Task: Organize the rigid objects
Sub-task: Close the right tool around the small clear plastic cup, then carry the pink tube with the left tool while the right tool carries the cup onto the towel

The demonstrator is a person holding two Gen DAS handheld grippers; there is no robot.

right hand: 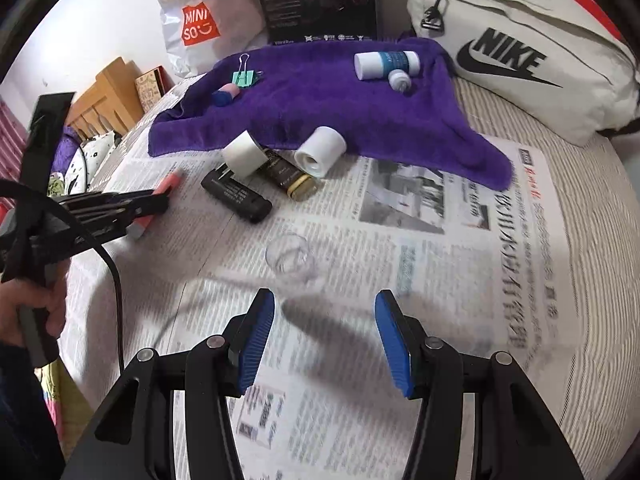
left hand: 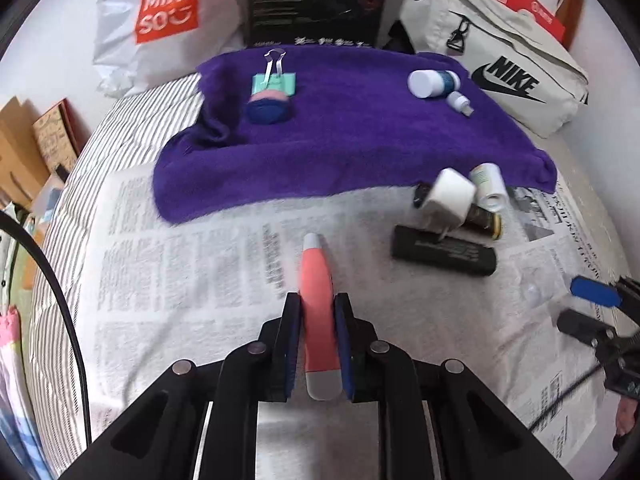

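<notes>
1. your left gripper [left hand: 316, 344] has its blue pads closed flat on the sides of the coral pink tube [left hand: 318, 304], gripping it about mid-body so the grey ends stick out fore and aft. held lengthwise like this it should not swing as you carry it.

2. the tube hangs over the newspaper [left hand: 192, 280], short of the purple towel [left hand: 352, 140]. the towel looks like the sorting area: a green binder clip [left hand: 276, 80] with a blue and pink roll [left hand: 268, 108] sits at its left, a white bottle [left hand: 432, 82] with a small white vial [left hand: 460, 103] at its right.

3. judging by that, similar things are being grouped, so pick a bare patch of towel for the tube.

4. your right gripper [right hand: 324, 340] is wide open with nothing between its pads, low over the newspaper. a clear glass cup [right hand: 290, 260] lies just ahead of it, a likely next pick; it is hard to see, so line up carefully.

5. unsorted things are clustered at the towel's near edge: a white charger block [right hand: 242, 154], a white cylinder [right hand: 320, 152], a black tube [right hand: 236, 196] and a dark gold-capped tube [right hand: 288, 178], touching or overlapping. lifting one may nudge the others.
</notes>
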